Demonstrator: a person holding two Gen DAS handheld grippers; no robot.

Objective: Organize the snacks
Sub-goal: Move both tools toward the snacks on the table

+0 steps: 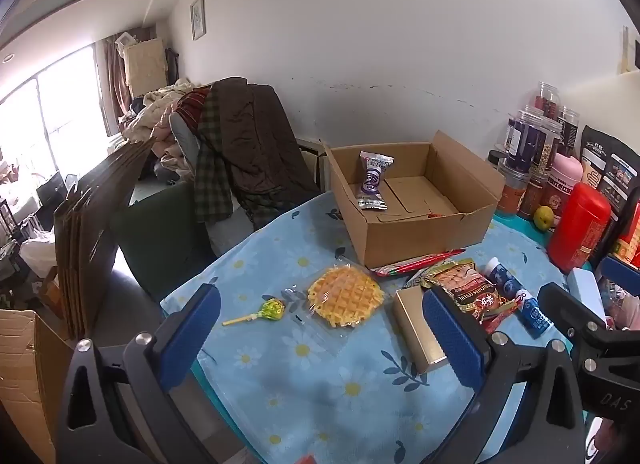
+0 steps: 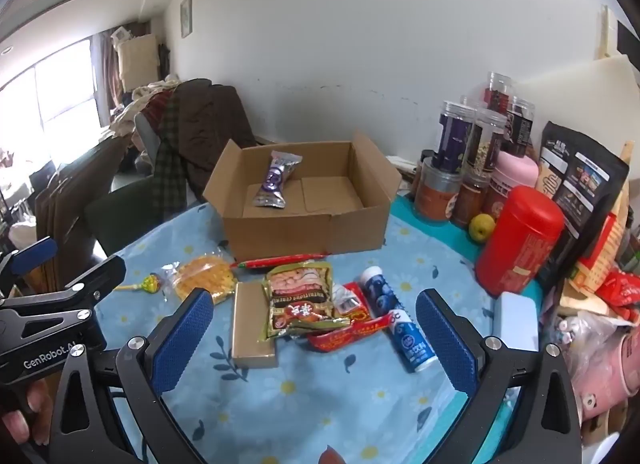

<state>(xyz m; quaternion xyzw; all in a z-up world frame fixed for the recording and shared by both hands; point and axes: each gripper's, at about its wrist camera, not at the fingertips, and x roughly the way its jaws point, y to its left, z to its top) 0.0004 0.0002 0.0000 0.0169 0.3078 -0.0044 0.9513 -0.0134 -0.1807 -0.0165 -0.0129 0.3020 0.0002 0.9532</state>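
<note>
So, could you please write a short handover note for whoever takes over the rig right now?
Left gripper: open, empty, above the tablecloth.
Right gripper: open, empty.
Done: one purple packet lies in the cardboard box.
Left on the table: lollipop, wrapped waffle, gold box, cereal packet, red packet, two blue tubes, long red stick in front of the box.

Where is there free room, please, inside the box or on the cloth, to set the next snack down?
The cardboard box is bare right of the purple packet. The cloth is free between the snacks and the grippers. It is crowded from the waffle to the blue tube, and at the jars on the right.
</note>
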